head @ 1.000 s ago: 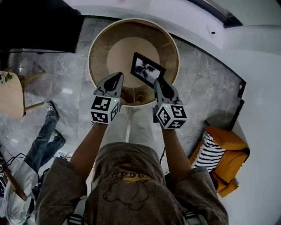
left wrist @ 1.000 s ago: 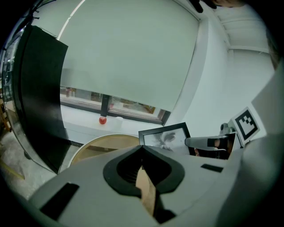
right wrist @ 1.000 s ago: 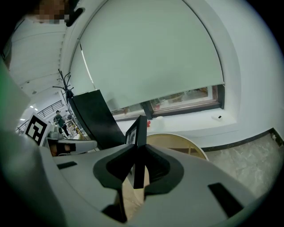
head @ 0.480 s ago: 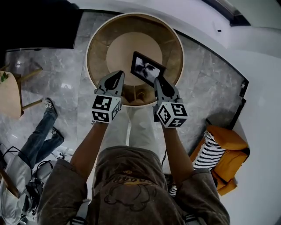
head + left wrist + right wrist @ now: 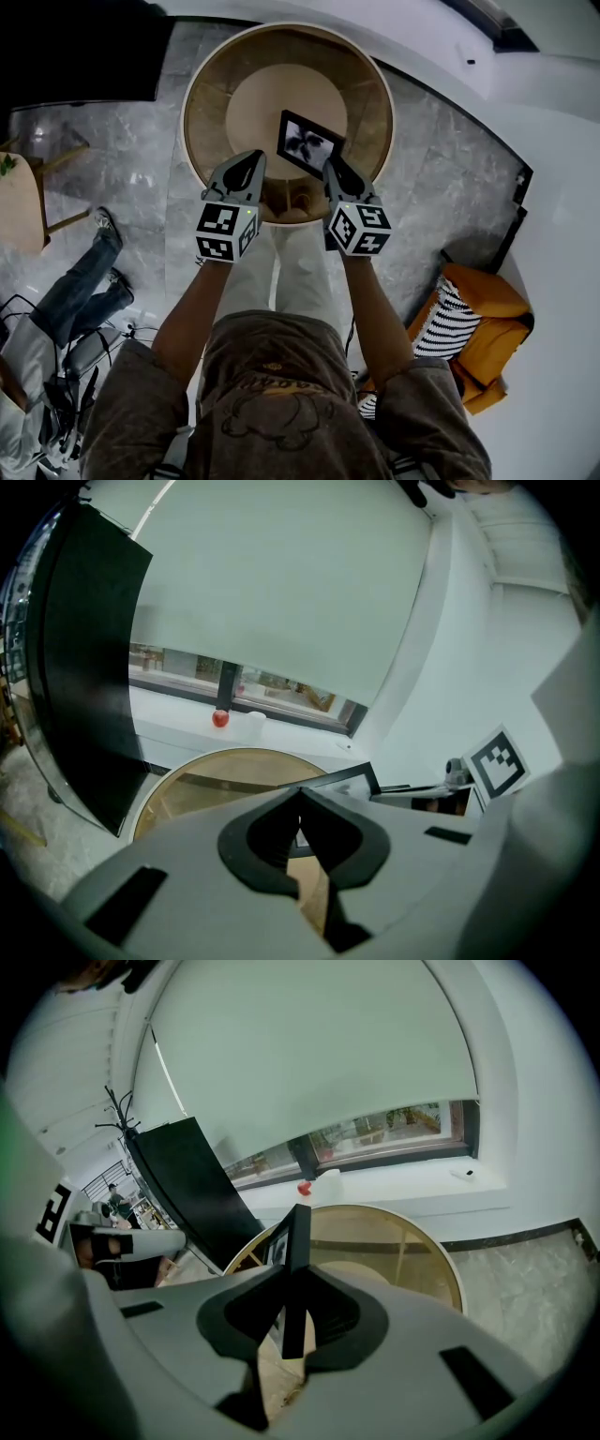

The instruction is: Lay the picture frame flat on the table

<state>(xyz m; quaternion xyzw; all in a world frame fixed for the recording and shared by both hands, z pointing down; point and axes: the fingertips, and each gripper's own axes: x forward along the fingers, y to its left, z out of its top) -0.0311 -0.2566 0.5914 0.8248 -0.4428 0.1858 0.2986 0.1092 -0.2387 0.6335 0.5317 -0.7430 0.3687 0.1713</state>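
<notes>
The right tool point(image 5: 330, 167) is clamped on the picture frame point(image 5: 307, 142), its two jaws pressed against the frame's near edge; in the right gripper view the right tool point(image 5: 295, 1283) has the black frame point(image 5: 298, 1232) edge-on and upright between the jaws, rising above their tips. From the head view the frame shows a black border round a grey picture; it is tilted over the round tabletop point(image 5: 202, 84), towards the side nearer the person; whether its lower edge touches the top I cannot tell.

The left tool point(image 5: 251, 161) hangs just left of the frame, apart from it, over the tabletop's near rim; in the left gripper view the left tool point(image 5: 300, 803) has its jaws drawn together with nothing between them; the frame point(image 5: 352, 782) lies beyond them to the right, above the wooden rim of the tabletop point(image 5: 187, 771).

A small red object point(image 5: 305, 1187) sits on the window ledge point(image 5: 403, 1180) behind the tabletop point(image 5: 412, 1232); a black panel point(image 5: 192, 1194) leans to the left of it; an orange cushion point(image 5: 483, 309) lies on the floor at the person's right.
</notes>
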